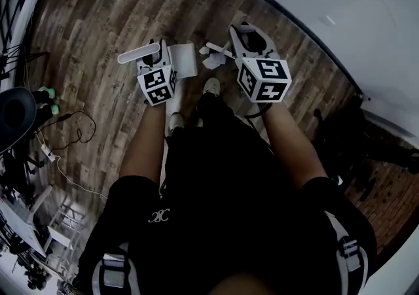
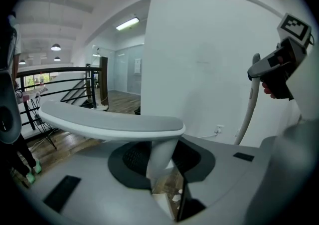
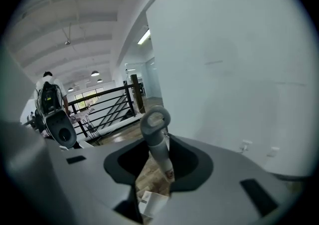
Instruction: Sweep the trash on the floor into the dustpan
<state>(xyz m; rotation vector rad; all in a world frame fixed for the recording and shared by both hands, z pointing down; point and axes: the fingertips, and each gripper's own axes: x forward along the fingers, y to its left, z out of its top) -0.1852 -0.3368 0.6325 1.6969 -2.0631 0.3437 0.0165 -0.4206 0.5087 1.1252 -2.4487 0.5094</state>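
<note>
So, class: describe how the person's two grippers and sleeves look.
Both the left gripper and right gripper have pale grey bodies with dark recesses; each carries a white cube of black square markers. The person wears a black short-sleeved top.

Left tool (image 2: 162,169) is showing a mid-grey shell with a dark grey recess round the jaws; right tool (image 3: 157,169) is looking the same. Marker cube on left tool (image 1: 158,84) and marker cube on right tool (image 1: 264,79) are both carrying black-on-white square patterns. Dustpan handle (image 2: 109,121) in left tool is reading pale grey. Broom handle (image 3: 153,136) in right tool is reading darker grey, with a reddish mark low on it. Dustpan (image 1: 184,59) and trash (image 1: 213,60) ahead of the tools are showing white. Floor (image 1: 91,19) is running grey-brown wood planks. Wall (image 1: 366,12) beyond right tool is showing white. Clothing (image 1: 222,176) behind the tools is reading black.
</note>
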